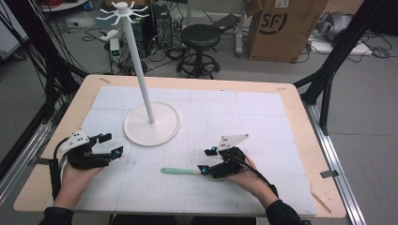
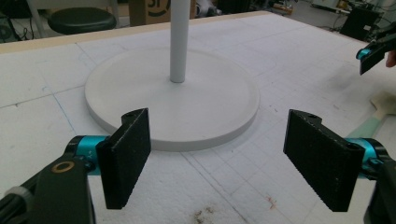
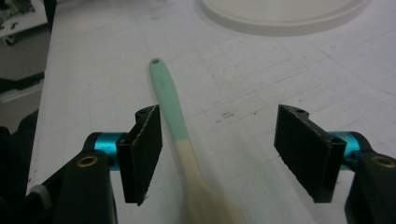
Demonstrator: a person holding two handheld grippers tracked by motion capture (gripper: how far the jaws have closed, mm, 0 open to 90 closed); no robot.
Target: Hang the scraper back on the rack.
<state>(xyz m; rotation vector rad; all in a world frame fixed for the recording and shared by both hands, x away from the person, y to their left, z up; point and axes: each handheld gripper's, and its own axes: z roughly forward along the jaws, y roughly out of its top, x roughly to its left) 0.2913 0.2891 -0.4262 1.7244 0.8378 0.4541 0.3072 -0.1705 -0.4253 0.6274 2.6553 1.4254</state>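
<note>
Lying flat on the white mat (image 1: pixel 263 117), a spoon (image 1: pixel 180 171) with a mint-green handle and a pale wooden bowl sat toward the near edge of the table (image 1: pixel 300 101), its handle end pointing left. The right gripper (image 1: pixel 207 160) was lowered over the bowl end of it, held in the person's right hand (image 1: pixel 248 178). In the right gripper view the spoon (image 3: pixel 175 119) ran up between the two black jaws, close beside the left-hand pad (image 3: pixel 142 151) and well clear of the other pad; the jaws stood apart and neither pad pressed on the spoon (whether the nearer pad brushed it could not be told). The hanging hole at the tip of the handle showed at the far end.

The left gripper (image 1: pixel 111 144) rested at the near left of the mat in the person's left hand (image 1: pixel 77 176), well apart from the spoon. Its jaws were wide apart with nothing between them, as the left gripper view (image 2: pixel 217 163) showed, and they faced the round base of a white stand (image 2: pixel 173 98).

That stand (image 1: pixel 151 123) stood upright on the mat, far of the spoon and between the two grippers, with a slim pole rising to a ring of hooks at the top. Beyond the table, on the floor, were a black stool (image 1: pixel 200 40) and a cardboard box (image 1: pixel 281 26).
</note>
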